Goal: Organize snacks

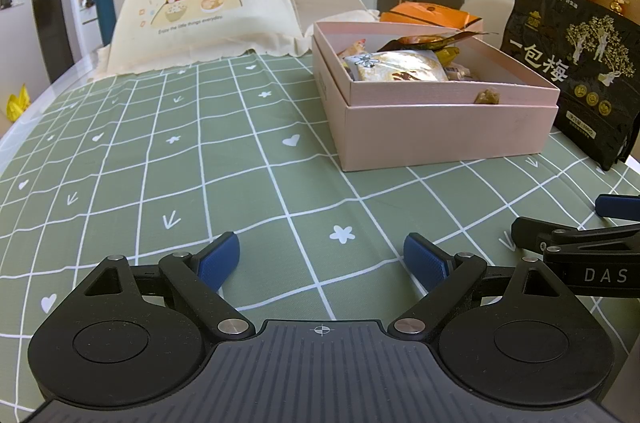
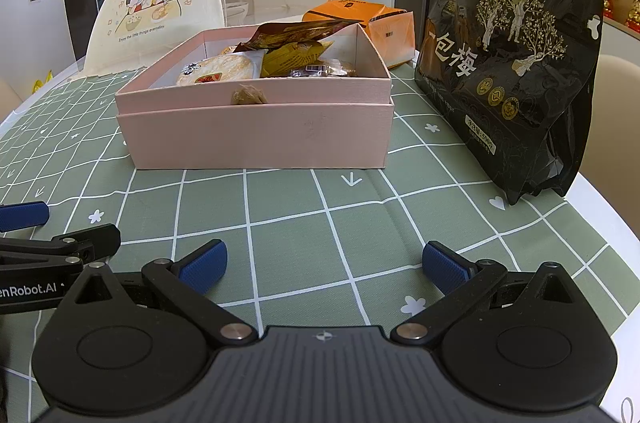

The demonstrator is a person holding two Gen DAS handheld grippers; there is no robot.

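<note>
A home dining room is indicated: a table spread with a green checked tablecloth (image 1: pixel 200 163), a mesh food cover (image 2: pixel 192 3) at eleven o'clock, shelved figurines (image 2: pixel 608 3) at two o'clock.

Soft, even indoor light, faint shadows, sharp focus, with strong fisheye bending at edges.

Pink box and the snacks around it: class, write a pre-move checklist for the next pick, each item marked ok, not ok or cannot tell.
1. Left gripper open, holding nothing: ok.
2. Right gripper open, holding nothing: ok.
3. Pink box uncovered, top reachable: ok.
4. Black pouch standing upright beside the box: ok.
5. Orange packet behind the box, reachable: cannot tell.
6. Room left in the box for the pouch: cannot tell.
</note>
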